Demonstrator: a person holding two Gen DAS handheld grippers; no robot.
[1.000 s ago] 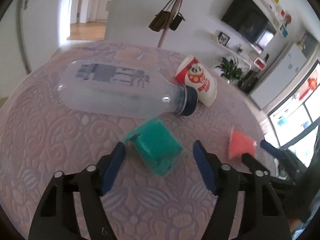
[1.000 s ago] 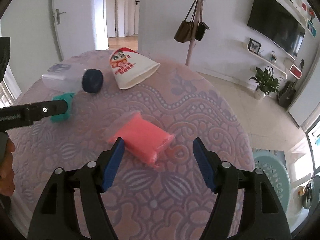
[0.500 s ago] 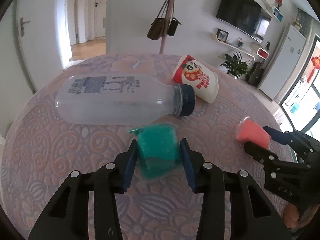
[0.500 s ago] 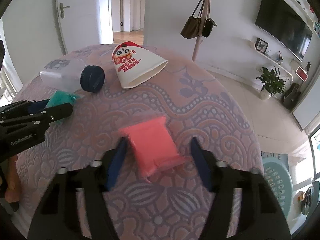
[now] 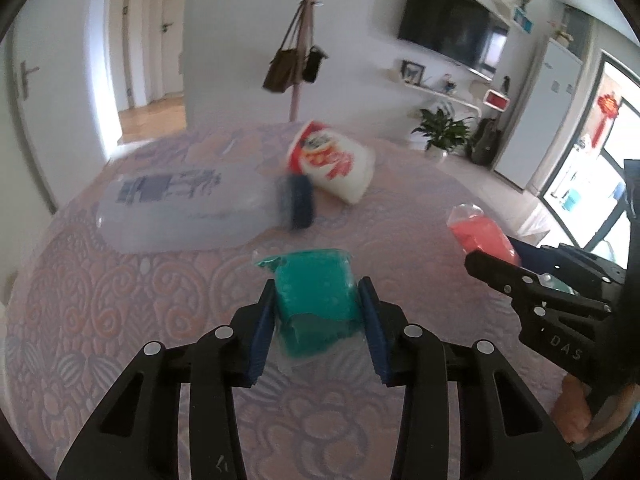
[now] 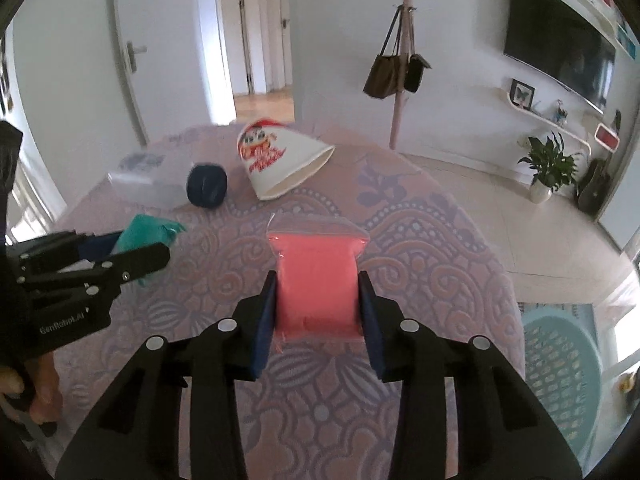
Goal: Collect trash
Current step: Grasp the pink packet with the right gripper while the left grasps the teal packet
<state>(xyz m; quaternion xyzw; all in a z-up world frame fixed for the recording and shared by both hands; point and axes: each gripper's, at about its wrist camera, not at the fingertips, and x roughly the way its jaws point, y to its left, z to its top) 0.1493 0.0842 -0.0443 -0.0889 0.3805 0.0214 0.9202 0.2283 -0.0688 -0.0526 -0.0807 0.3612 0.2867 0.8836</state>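
My left gripper (image 5: 318,304) is shut on a green packet (image 5: 316,292) in clear wrap, held just above the round table (image 5: 120,320). My right gripper (image 6: 318,300) is shut on a pink packet (image 6: 318,280), also a little above the table. Each gripper shows in the other's view: the right one with the pink packet (image 5: 482,236) at the right, the left one with the green packet (image 6: 140,234) at the left. A clear plastic bottle (image 5: 180,208) with a dark blue cap lies on its side. A white paper cup (image 5: 336,168) with a red print lies beyond it.
The bottle (image 6: 148,182) and the cup (image 6: 280,160) lie at the table's far side in the right wrist view. A teal basket (image 6: 560,356) stands on the floor to the right of the table. A coat stand with bags (image 6: 400,68) rises behind the table.
Both grippers have closed from open onto their packets, the left on the green one and the right on the pink one, and have lifted them slightly off the table.
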